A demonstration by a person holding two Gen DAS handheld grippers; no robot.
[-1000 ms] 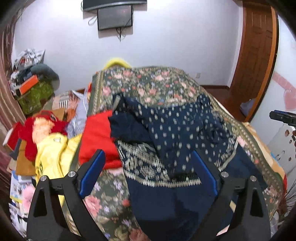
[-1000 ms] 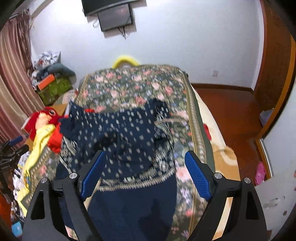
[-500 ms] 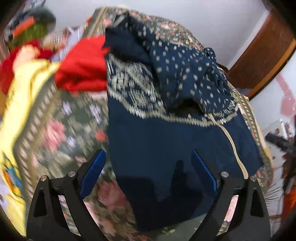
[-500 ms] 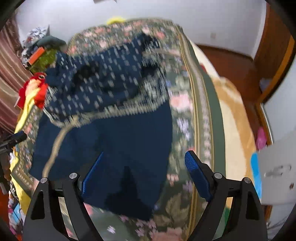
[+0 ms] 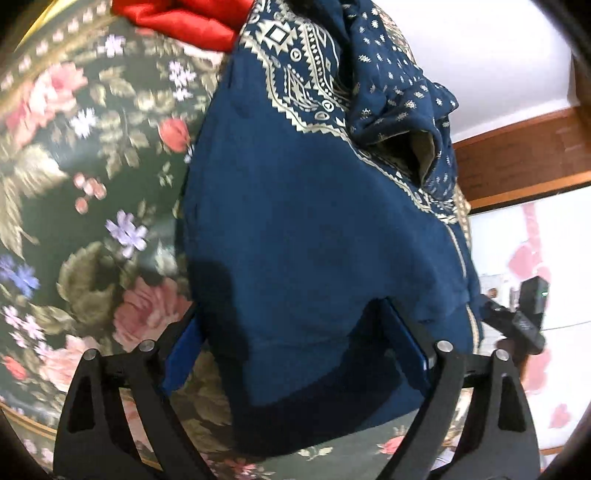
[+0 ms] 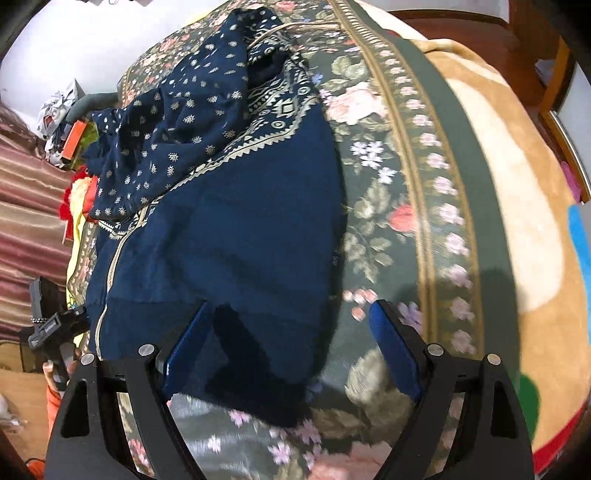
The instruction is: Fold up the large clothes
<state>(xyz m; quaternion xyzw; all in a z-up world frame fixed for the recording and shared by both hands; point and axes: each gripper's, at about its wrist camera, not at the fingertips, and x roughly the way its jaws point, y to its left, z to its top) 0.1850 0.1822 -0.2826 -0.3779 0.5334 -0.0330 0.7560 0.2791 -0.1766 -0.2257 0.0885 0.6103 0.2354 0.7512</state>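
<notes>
A large navy garment (image 5: 314, 221) with a cream patterned band and dotted upper part lies crumpled on the floral bed cover (image 5: 92, 184). Its plain lower hem faces me. My left gripper (image 5: 291, 332) hangs low over the hem's left part; its jaws are closing, with cloth between them and the blue pads not pressing on it. In the right wrist view the same garment (image 6: 229, 240) spreads up and to the left. My right gripper (image 6: 290, 314) stands open over the hem's right corner; its left finger is over cloth, its right over the bed cover (image 6: 388, 184).
Red cloth (image 5: 184, 18) lies beyond the garment at the top. A tan blanket (image 6: 517, 184) covers the bed's right side. A striped curtain (image 6: 29, 184) and a pile of things stand at the left. Each view shows the other tool's black body (image 5: 532, 314) at its edge.
Both grippers have dropped and tipped down towards the garment's near hem. The wall, the screen and the far bed have left view, and the hem now lies between the jaws.
</notes>
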